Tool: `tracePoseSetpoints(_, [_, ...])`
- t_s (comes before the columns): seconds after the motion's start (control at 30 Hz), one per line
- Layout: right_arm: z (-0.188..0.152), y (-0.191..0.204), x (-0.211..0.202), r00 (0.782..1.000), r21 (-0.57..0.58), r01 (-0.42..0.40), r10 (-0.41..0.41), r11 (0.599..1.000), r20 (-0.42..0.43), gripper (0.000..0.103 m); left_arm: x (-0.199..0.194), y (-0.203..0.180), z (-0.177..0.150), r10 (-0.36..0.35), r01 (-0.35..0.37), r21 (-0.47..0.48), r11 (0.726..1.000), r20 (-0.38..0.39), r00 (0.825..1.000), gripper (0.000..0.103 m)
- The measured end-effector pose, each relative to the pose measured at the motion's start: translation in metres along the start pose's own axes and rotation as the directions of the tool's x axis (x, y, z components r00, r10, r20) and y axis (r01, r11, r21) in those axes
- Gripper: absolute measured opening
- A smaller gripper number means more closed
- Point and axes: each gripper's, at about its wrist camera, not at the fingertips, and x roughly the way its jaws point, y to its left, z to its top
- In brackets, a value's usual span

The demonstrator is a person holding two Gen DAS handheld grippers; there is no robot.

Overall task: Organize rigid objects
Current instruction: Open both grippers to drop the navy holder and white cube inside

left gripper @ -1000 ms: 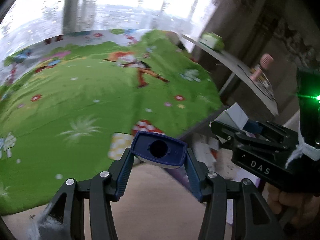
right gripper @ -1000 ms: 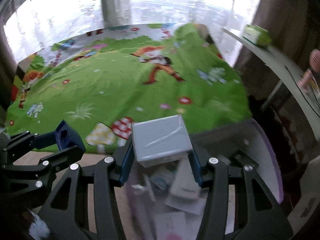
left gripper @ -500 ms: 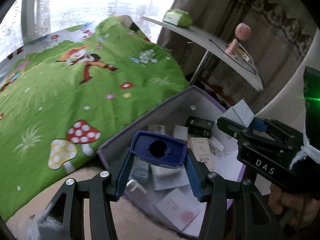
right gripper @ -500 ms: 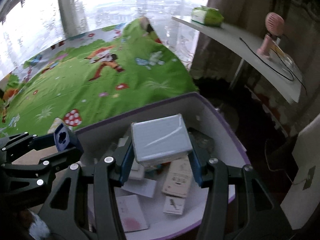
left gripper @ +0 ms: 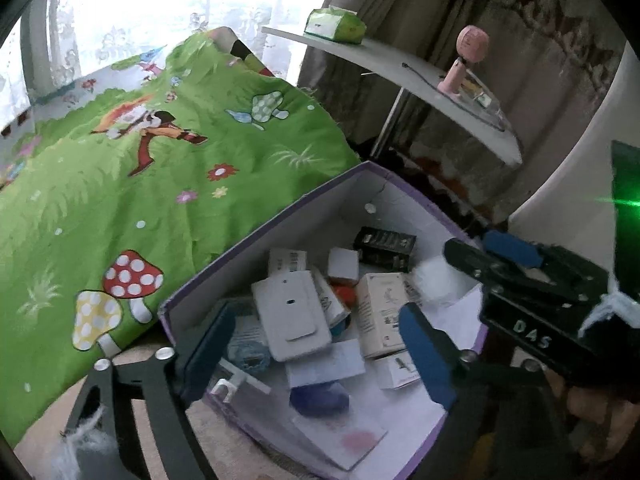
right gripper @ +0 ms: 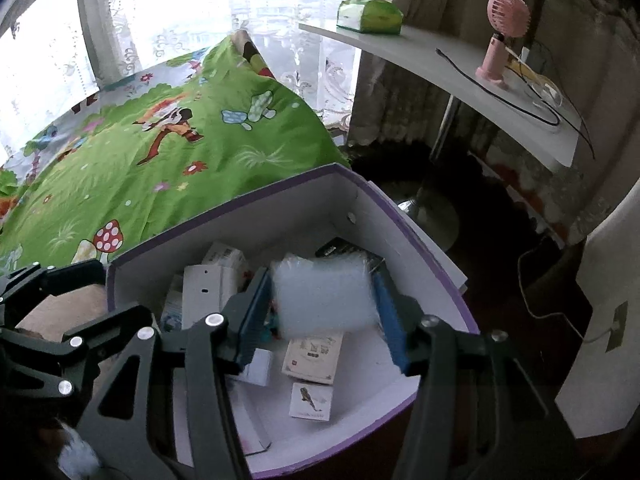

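A purple-edged white box (left gripper: 304,204) (right gripper: 424,240) holds several small cartons and cards. My left gripper (left gripper: 316,360) is open and empty above its near side; a blurred dark blue object (left gripper: 318,398) lies in the box just below it. My right gripper (right gripper: 320,316) is open over the box's middle; a blurred grey-white box (right gripper: 324,292) sits loose between its blue pads, apart from both. The right gripper also shows in the left wrist view (left gripper: 476,256), with a white blur (left gripper: 434,280) beneath it.
A bed with a green cartoon cover (left gripper: 140,184) (right gripper: 160,140) borders the box on the left. A white shelf (right gripper: 460,76) at the right carries a green tissue pack (right gripper: 368,16) and a pink fan (right gripper: 502,40). Dark floor lies beyond the box.
Both grippers have opened over the purple box. The dark blue object has left the left gripper and the grey-white box has come free of the right gripper's pads.
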Motion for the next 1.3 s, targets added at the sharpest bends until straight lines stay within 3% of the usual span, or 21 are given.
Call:
tracePoseSetpoints(0.1, [-0.002, -0.005, -0.002, 1.0, 0.005, 0.006, -0.006, 1.0, -0.002, 0.06, 0.001, -0.006, -0.002, 0.048, -0.047, 0.036, 0.998, -0.016, 0.999, 0.092])
tracePoseSetpoints(0.3, [-0.01, -0.017, -0.005, 1.0, 0.017, 0.02, -0.02, 1.0, -0.012, 0.061, -0.006, -0.018, -0.007, 0.071, -0.07, 0.075, 0.995, -0.009, 0.997, 0.099])
tracePoseSetpoints(0.93, [-0.022, -0.029, -0.006, 0.999, 0.046, 0.024, -0.022, 0.999, -0.036, 0.061, 0.0, -0.029, -0.013, 0.0, 0.006, 0.089, 0.996, -0.07, 0.998, 0.099])
tracePoseSetpoints(1.3, [-0.023, -0.033, -0.002, 0.999, 0.064, 0.024, -0.02, 0.998, -0.048, 0.061, 0.004, -0.043, -0.013, 0.026, -0.016, 0.152, 0.988, -0.061, 0.998, 0.103])
